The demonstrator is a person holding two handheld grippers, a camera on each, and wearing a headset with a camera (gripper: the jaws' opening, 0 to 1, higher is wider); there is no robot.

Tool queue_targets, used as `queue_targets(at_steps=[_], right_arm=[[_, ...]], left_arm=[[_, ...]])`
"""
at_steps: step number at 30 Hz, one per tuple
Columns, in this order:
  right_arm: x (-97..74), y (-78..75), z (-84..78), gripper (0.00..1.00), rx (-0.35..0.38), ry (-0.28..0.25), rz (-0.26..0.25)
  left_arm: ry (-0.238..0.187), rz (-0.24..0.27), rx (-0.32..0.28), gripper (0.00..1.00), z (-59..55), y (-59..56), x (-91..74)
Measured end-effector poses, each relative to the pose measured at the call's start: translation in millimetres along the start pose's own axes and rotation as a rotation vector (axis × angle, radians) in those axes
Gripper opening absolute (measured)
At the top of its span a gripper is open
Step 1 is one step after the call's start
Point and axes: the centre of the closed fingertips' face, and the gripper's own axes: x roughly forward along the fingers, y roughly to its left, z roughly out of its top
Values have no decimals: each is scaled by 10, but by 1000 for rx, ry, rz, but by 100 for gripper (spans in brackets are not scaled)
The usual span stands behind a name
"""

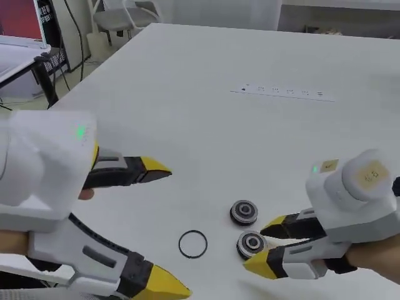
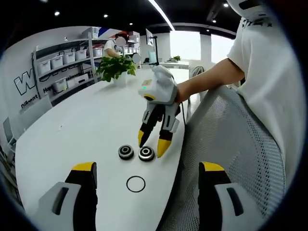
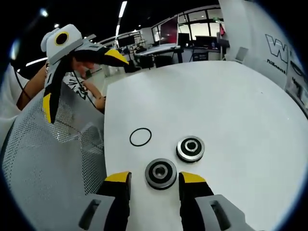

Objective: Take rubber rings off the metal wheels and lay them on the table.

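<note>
One ring [image 1: 192,244] lies loose nr table's [image 1: 219,112] near edge. Two wheels [image 1: 244,212] just beside it, apart. R gripper [image 1: 259,247] part-open, tips flanking nearer wheel [image 3: 161,173], not touching; prob. lining up a grab. L gripper [image 1: 175,230] wide, empty, kept clear. Can't tell which wheel has rubber on; L gripper's body cut off.

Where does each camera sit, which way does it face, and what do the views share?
Head view: on the headset, looking down at the white table; left gripper and right gripper show at the bottom.
Left gripper view: on the left gripper, facing the right gripper and the person's arm over its own open jaws.
Right gripper view: on the right gripper, facing the left gripper; its own open jaws flank the nearer metal wheel.
Shared: the loose black rubber ring, that wheel and the second metal wheel.
</note>
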Motion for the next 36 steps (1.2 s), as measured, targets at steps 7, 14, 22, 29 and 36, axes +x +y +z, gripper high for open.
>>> queue_targets(at_steps=[7,14,22,29,36], right_arm=[[10,8,33,38,-6,-16,1],[12,-1,62,38,4,-39,-1],[25,-12,61,38,13,-44,-5],[43,0,77,37,24,-61,4],[83,22,49,38,16,-54,8]], left_arm=[[-8,-17,39,87,107,123,137],[-88,-18,52,85,381,318,314],[-101,-44,20,78,314,344,642],[-73,-11,10,75,59,328,804],[-44,-23,-7,67,-97,293,871]])
